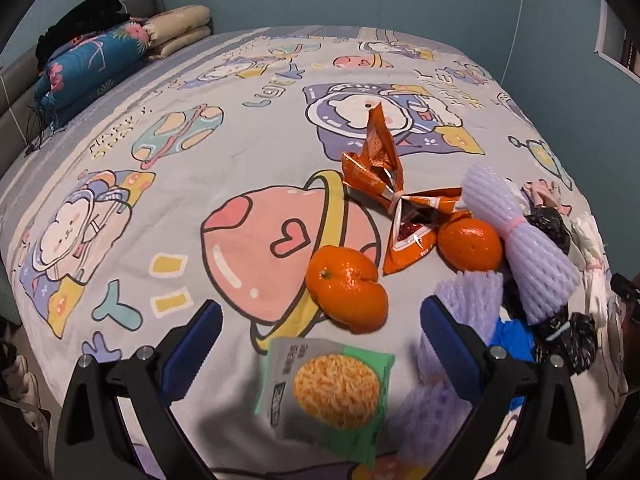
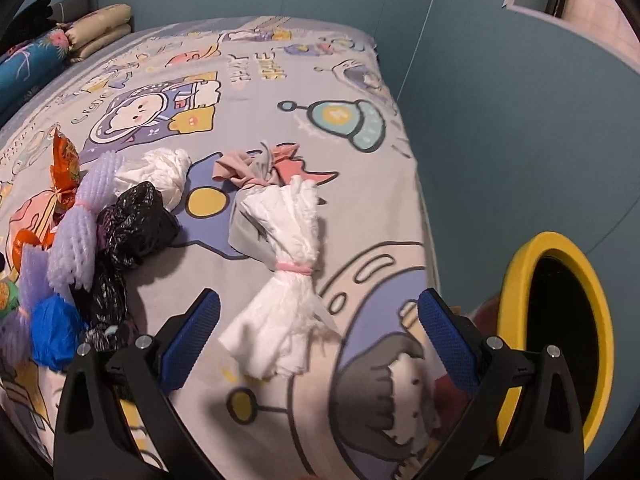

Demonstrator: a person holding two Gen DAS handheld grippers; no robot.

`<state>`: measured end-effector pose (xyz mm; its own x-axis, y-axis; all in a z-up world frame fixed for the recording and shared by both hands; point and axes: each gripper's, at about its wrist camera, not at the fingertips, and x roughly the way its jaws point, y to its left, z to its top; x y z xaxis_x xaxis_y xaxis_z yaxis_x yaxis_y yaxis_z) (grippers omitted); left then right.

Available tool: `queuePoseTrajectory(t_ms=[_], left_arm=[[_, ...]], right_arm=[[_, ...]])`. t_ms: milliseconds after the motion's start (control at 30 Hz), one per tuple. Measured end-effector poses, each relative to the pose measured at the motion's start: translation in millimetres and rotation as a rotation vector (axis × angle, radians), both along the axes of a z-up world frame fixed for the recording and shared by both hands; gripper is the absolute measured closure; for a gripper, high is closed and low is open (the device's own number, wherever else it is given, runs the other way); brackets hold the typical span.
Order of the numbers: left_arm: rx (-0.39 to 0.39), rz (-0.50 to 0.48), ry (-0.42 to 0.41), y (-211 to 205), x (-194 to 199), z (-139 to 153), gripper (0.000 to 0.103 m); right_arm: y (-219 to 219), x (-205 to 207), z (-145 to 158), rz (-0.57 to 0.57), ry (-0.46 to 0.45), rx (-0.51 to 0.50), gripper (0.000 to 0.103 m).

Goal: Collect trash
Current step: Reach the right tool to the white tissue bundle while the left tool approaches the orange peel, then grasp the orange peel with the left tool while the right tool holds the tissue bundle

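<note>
Left gripper: jaws spread wide, holding nothing, hovering low over the bedspread.
Noodle packet: green-edged, lying between the left fingers, untouched.
Mandarins: one just beyond the packet, another farther right, beside the orange snack wrapper.
Foam fruit net: lilac, tied with a pink band, resting against black plastic bags.
Right gripper: fingers wide apart, empty.
White tissue bundle: pink band round its waist, lower end lying between the right fingers.
Bin: yellow-rimmed, black inside, off the bed's edge at the right.
Pillows: stacked at the far headboard.
</note>
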<state>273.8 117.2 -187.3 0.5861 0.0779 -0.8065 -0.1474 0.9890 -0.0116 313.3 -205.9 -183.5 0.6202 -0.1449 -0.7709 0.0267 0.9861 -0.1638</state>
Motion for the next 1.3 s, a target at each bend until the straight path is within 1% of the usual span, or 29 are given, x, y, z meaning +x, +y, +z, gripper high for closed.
queuePoseTrajectory(t_ms=[67, 100, 233, 367, 400, 467, 500, 533, 667, 733, 800, 833, 867, 933, 1033, 1167, 1233, 1300], left_arm=[[-0.011, 0.001, 0.005, 0, 3, -3, 0.008], [-0.015, -0.003, 0.005, -1, 4, -4, 0.009], [-0.014, -0.02, 0.005, -6, 9, -10, 0.015], [-0.043, -0.037, 0.024, -11, 16, -17, 0.028], [-0.045, -0.041, 0.026, -12, 17, -18, 0.029], [-0.038, -0.042, 0.024, -16, 18, -20, 0.039], [-0.032, -0.038, 0.021, -17, 19, -20, 0.04], [-0.03, -0.039, 0.016, -19, 19, -20, 0.041], [-0.03, -0.036, 0.017, -20, 19, -22, 0.053], [-0.028, -0.03, 0.007, -20, 18, -22, 0.058], [-0.029, -0.024, 0.003, -17, 17, -21, 0.062], [-0.028, -0.022, 0.002, -17, 17, -21, 0.064], [-0.026, -0.02, 0.003, -17, 17, -21, 0.066], [-0.026, -0.017, 0.0, -16, 17, -21, 0.067], [-0.039, -0.012, -0.006, -13, 16, -21, 0.067], [-0.068, -0.002, -0.012, -7, 12, -18, 0.07], [-0.087, -0.003, -0.026, -5, 7, -12, 0.07], [-0.09, -0.004, -0.042, -4, 3, -6, 0.07]], right_arm=[[3, 8, -4, 0.011, 0.002, -0.014, 0.013], [4, 10, -5, 0.013, 0.006, -0.018, 0.018], [0, 17, -16, 0.006, 0.026, -0.01, 0.022], [-3, 19, -18, 0.01, 0.011, -0.009, 0.025], [-4, 20, -19, 0.011, 0.013, -0.009, 0.027], [-4, 23, -23, 0.012, 0.029, -0.003, 0.03], [-5, 24, -25, 0.012, 0.038, 0.0, 0.031], [-5, 25, -27, 0.012, 0.051, 0.002, 0.034], [-7, 28, -33, 0.009, 0.074, 0.003, 0.045], [-7, 29, -34, 0.014, 0.081, 0.008, 0.055], [-4, 30, -36, 0.022, 0.097, 0.0, 0.061], [-3, 30, -38, 0.022, 0.103, -0.011, 0.067], [-2, 29, -40, 0.023, 0.108, -0.016, 0.07], [-1, 28, -40, 0.027, 0.104, -0.016, 0.078], [0, 24, -31, 0.026, 0.055, -0.026, 0.082], [-10, 18, -17, 0.004, 0.012, 0.04, 0.083], [-15, 15, -10, 0.001, -0.006, 0.081, 0.084], [-19, 12, -3, 0.002, -0.025, 0.12, 0.084]])
